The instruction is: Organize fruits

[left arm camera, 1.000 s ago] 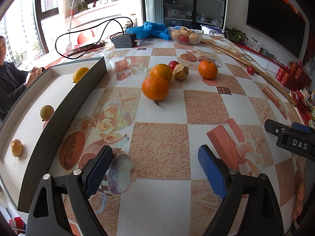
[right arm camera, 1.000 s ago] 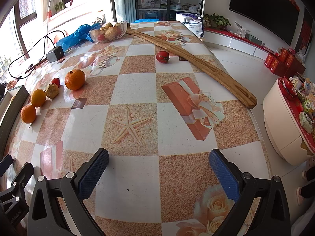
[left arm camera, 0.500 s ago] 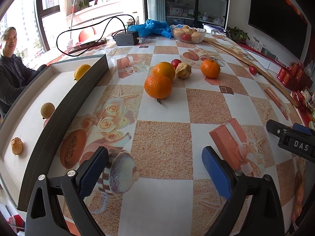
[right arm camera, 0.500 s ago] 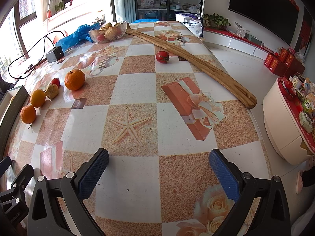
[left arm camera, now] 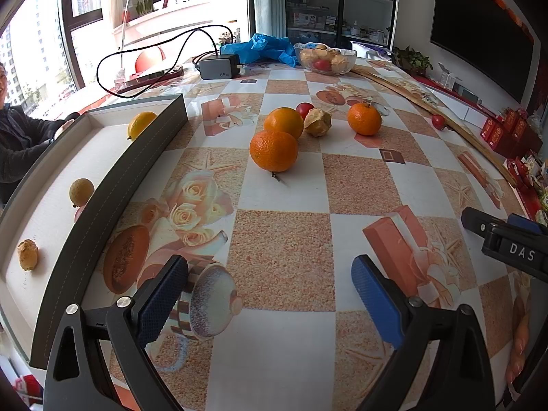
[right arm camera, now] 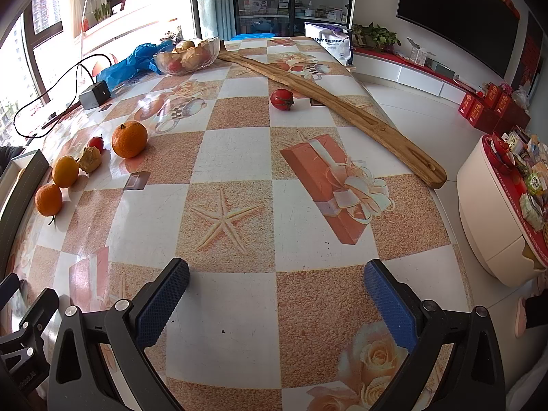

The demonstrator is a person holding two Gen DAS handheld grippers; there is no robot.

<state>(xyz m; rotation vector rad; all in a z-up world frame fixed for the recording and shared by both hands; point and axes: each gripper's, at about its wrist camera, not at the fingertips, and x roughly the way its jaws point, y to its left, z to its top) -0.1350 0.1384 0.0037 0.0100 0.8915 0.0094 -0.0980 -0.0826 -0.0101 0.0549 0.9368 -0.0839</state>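
Three oranges lie on the checked tablecloth: the nearest [left arm camera: 273, 151], one behind it [left arm camera: 283, 122] and one to the right [left arm camera: 364, 119]. A tan husked fruit [left arm camera: 318, 122] and a small red fruit [left arm camera: 304, 108] sit among them. A grey-walled tray [left arm camera: 113, 185] on the left holds a yellow fruit [left arm camera: 141, 124], a round brown fruit [left arm camera: 81, 191] and a wrinkled brown fruit [left arm camera: 28, 254]. My left gripper [left arm camera: 270, 284] hangs open over bare cloth, well short of the oranges. My right gripper [right arm camera: 276, 287] is open too, with nothing between its pads. A tomato [right arm camera: 282, 99] lies far ahead.
A long wooden board [right arm camera: 342, 109] runs along the table's right side. At the far end stand a glass bowl of fruit [left arm camera: 324, 57], a blue plastic bag [left arm camera: 263, 48] and a charger with a looping black cable [left arm camera: 219, 65]. A person sits beyond the tray at the left.
The left gripper's jaws have spread a little wider than a second ago. The person beyond the tray has shifted. The right gripper's view is unchanged.
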